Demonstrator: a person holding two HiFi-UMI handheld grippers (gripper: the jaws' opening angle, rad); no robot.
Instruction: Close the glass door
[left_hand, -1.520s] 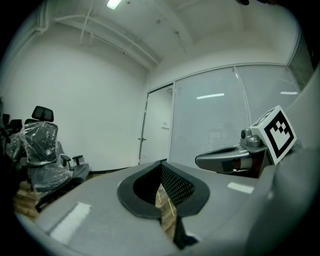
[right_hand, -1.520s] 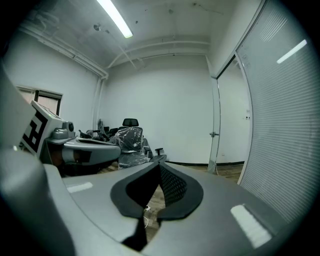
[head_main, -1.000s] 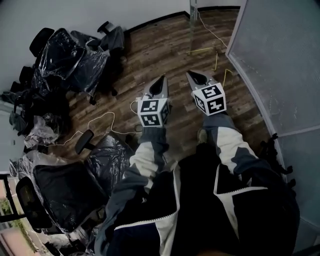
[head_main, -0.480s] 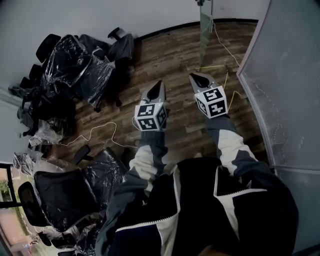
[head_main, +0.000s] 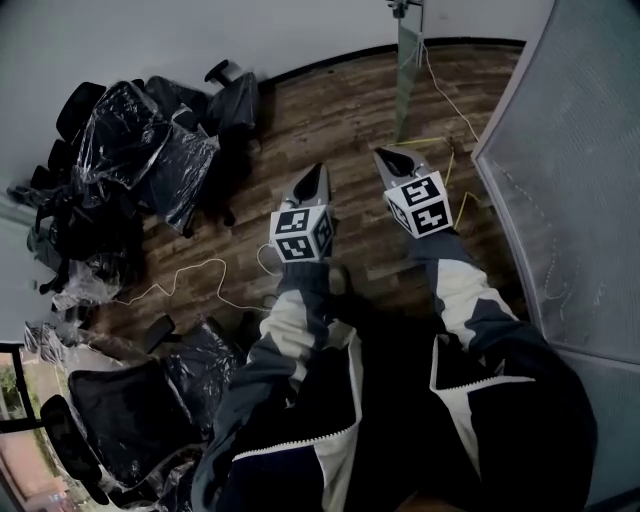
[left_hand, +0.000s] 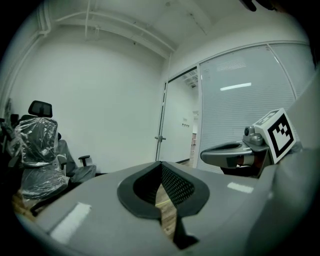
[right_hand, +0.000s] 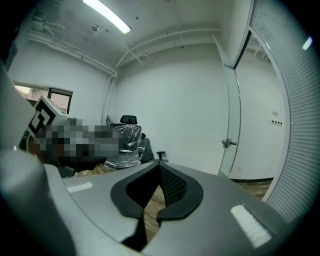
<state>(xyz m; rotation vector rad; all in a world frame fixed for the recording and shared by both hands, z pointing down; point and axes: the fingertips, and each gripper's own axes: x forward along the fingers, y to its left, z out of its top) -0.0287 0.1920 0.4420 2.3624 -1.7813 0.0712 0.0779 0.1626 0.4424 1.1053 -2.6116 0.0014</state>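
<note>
The glass door (head_main: 407, 70) stands open ahead, edge-on in the head view, with its metal handle (head_main: 400, 8) at the top edge. In the left gripper view the door (left_hand: 175, 125) and its handle (left_hand: 160, 138) are straight ahead. In the right gripper view the door (right_hand: 231, 125) with its handle (right_hand: 228, 143) is to the right. My left gripper (head_main: 320, 170) and right gripper (head_main: 385, 155) point forward side by side over the wood floor, well short of the door. Both are shut with nothing in them. The left gripper (left_hand: 160, 165) sees the right gripper (left_hand: 227, 152) beside it.
A frosted glass wall (head_main: 580, 150) runs along the right. Plastic-wrapped office chairs (head_main: 150, 130) crowd the left, and another chair (head_main: 130, 400) stands at the lower left. Thin cables (head_main: 200, 275) lie on the floor, one yellow cable (head_main: 440, 140) near the door.
The person has walked forward: the chairs slid toward the lower left and the door's edge and glass wall came nearer. Both grippers stayed shut, side by side.
</note>
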